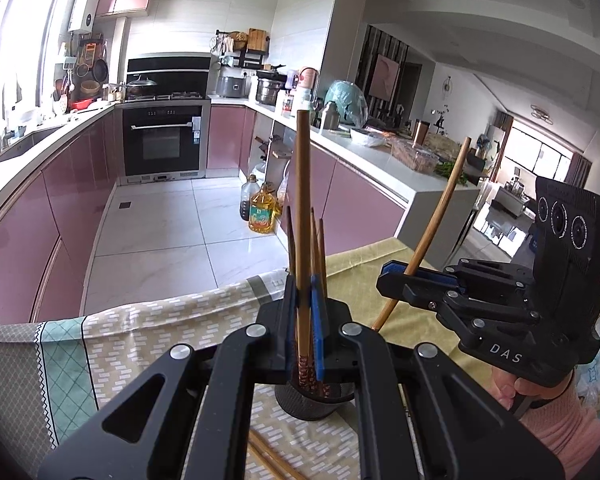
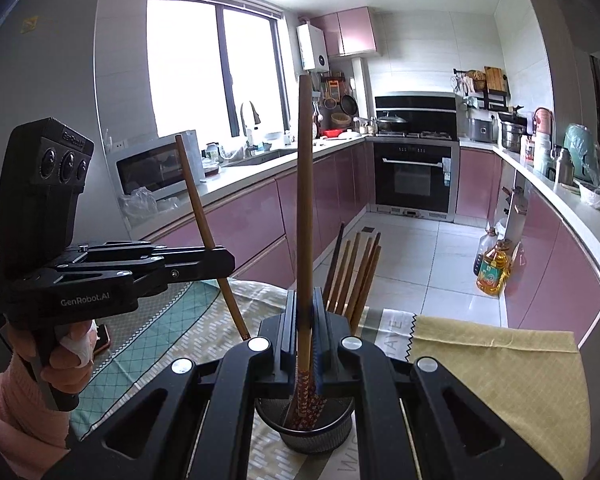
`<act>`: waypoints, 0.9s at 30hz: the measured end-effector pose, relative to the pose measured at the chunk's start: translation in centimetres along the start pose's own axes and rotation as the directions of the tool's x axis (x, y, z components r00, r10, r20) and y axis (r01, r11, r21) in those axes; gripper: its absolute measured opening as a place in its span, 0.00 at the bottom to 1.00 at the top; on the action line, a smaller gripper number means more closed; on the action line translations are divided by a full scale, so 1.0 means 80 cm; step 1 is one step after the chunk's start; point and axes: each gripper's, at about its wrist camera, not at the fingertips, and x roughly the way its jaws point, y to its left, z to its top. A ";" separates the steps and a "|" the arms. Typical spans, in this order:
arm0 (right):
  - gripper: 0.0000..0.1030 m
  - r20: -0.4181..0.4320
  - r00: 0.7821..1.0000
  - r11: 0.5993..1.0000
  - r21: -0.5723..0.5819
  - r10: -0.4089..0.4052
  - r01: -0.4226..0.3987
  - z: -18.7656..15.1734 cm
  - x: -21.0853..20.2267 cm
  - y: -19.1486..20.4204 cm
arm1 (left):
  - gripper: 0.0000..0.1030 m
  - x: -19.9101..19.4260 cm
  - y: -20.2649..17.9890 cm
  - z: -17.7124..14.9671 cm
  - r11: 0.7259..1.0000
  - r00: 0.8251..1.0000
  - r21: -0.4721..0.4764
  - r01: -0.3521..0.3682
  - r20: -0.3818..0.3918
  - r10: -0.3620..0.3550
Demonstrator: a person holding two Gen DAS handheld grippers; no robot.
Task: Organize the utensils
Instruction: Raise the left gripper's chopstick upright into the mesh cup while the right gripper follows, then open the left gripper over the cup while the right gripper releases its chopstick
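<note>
A black mesh holder (image 1: 310,402) stands on the patterned tablecloth (image 1: 148,336), and a bundle of wooden chopsticks (image 2: 356,276) already leans inside it, tips up and fanned slightly. In the right wrist view the same holder (image 2: 312,436) sits just under the gripper's fingers, with the printed ends of chopsticks down inside its rim.

Each gripper is clenched on a single chopstick. The left gripper (image 1: 305,304) pinches one chopstick (image 1: 302,216) between its blue pads, held nearly upright, its patterned lower end reaching down into the holder. The right gripper (image 1: 396,276) comes in from the side and clamps a second chopstick (image 1: 432,232) – this one tilted, its top leaning away from the holder and its lower tip close above the cloth just beside the holder.

From the right wrist view the roles swap: the right gripper (image 2: 305,312) grips its chopstick (image 2: 305,200) upright over the holder, while the left gripper (image 2: 220,258) holds the other chopstick (image 2: 208,232) at a slant, its lower tip near the cloth.

More loose chopsticks (image 1: 272,460) lie flat on the tablecloth below the holder. A yellow cloth (image 2: 500,372) covers the table's far corner – beyond it, the tiled kitchen floor (image 1: 160,232) and a bottle of cooking oil (image 1: 262,212).
</note>
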 end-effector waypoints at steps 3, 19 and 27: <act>0.06 -0.012 1.000 1.000 0.003 -0.003 0.003 -0.002 0.004 -0.003 | 0.07 0.008 0.001 0.004 1.000 1.000 0.000 -0.003 -0.012 0.003; 0.06 -0.101 0.995 1.000 0.026 0.012 -0.009 -0.019 0.023 -0.015 | 0.07 0.028 -0.004 -0.003 1.000 0.995 0.031 0.002 -0.095 0.001; 0.06 -0.160 0.987 0.999 0.047 0.028 -0.021 -0.026 0.036 -0.022 | 0.07 0.041 -0.002 -0.008 0.999 0.991 0.039 0.010 -0.137 -0.005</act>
